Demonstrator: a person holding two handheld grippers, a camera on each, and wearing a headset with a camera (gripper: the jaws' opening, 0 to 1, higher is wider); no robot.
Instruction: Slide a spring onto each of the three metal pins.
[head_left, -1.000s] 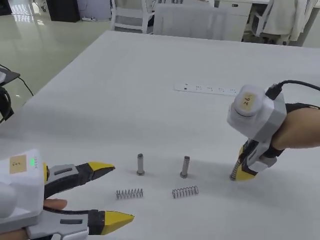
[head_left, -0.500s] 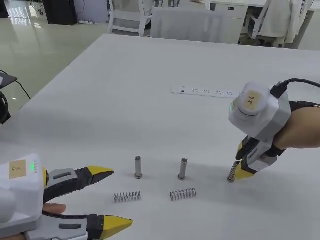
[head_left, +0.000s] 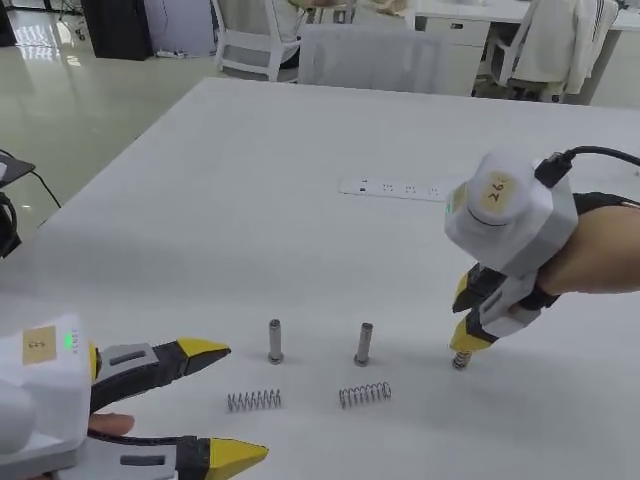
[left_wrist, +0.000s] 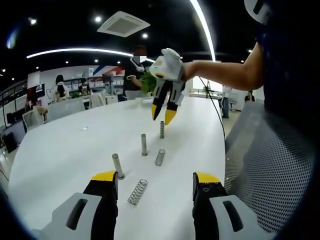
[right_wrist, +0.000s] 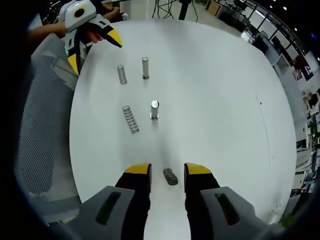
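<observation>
Surface: smooth, so the loose springs may roll if I nudge them. My right gripper, jaws apart over the sprung pin, could snag it on lifting. My left gripper, jaws apart and empty, could topple a bare pin.

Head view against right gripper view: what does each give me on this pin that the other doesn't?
Head view: the right gripper from the side, tips just above the spring-covered pin, and a power strip farther back. Right gripper view: that pin end-on between its open jaws, neither jaw touching it, and a mesh chair. Both: two bare pins, two loose springs lying on the table, the open left gripper.
</observation>
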